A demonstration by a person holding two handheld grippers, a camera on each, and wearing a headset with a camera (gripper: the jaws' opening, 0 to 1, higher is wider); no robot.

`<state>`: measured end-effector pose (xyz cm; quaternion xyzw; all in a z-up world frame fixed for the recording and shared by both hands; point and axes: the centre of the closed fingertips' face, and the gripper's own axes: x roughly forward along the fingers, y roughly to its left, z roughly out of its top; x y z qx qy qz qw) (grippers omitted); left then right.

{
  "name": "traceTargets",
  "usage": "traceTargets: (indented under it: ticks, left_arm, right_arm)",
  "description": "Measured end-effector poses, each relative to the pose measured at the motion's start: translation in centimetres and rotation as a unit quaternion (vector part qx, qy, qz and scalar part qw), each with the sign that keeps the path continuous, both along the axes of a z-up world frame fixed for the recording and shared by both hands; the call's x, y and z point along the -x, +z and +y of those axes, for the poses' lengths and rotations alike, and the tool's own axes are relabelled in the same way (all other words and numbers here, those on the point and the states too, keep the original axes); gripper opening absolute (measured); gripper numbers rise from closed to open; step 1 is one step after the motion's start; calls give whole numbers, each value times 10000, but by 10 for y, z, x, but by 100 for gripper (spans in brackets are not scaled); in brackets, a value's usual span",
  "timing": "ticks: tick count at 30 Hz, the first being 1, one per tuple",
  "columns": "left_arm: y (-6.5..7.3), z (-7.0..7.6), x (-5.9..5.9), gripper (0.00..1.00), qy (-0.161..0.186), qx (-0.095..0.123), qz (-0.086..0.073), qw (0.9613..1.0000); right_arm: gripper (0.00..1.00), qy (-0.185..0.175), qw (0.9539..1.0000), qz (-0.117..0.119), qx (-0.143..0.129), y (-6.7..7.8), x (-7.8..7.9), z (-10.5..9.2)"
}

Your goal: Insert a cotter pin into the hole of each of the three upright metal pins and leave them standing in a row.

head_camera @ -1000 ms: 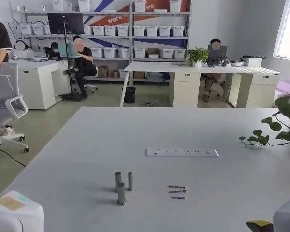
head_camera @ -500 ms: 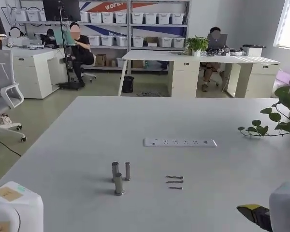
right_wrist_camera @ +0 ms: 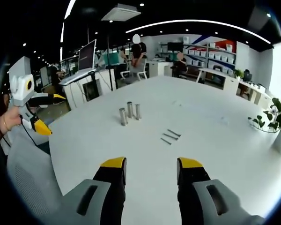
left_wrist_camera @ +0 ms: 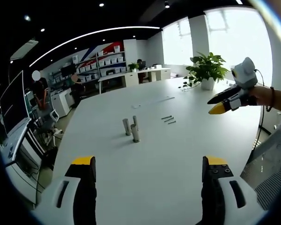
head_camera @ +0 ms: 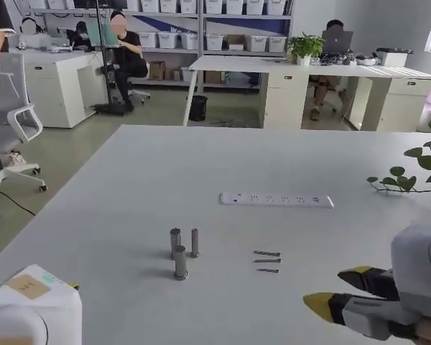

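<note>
- Head view: three metal pins [head_camera: 180,262] stand upright in a tight cluster near the middle of the table [head_camera: 129,187], not in a row; three cotter pins [head_camera: 267,261] lie flat to their right, apart from them
- Right gripper [head_camera: 341,287] hovers at the near right, jaws apart and empty; left gripper [left_wrist_camera: 150,161] has its jaws spread wide, holding nothing
- Risk: the cotter pins are thin and lie flat, so the jaws may slip off one or skid it away
- Risk: the metal pins stand close together, so gripping one could topple a neighbour; their holes are too small to make out, and a misaligned push may tip a pin
- Right gripper view presents the left gripper's spread jaws beyond the table edge, which the head view crops at its lower corner; left gripper view gives the right gripper side-on, its jaws parted
</note>
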<state>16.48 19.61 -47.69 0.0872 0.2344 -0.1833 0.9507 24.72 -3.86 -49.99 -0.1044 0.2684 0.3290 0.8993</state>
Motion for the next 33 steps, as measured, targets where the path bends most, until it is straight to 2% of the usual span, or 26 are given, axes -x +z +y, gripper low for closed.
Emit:
traceTargets:
  ticks: [5, 8, 18, 28, 33]
  left_arm:
    - [-5, -3, -5, 90, -23, 92, 3, 10000]
    - [-7, -4, -7, 87, -24, 66, 9, 10000]
    - [-16, 3, -11, 85, 19, 78, 56, 10000]
    - [-19, 2, -17, 84, 16, 144, 65, 9999]
    - [-19, 1, -20, 83, 27, 132, 16, 9999]
  right_arm:
    - [31, 125, 9998, 141, 116, -11, -23, 0]
    - [28, 196, 9996, 181, 135, -14, -33, 3]
    - [27, 482, 9981, 271, 270, -23, -60, 23]
    - [27, 731, 9969, 267, 65, -27, -83, 54]
    - [27, 894, 9958, 156, -111, -25, -92, 73]
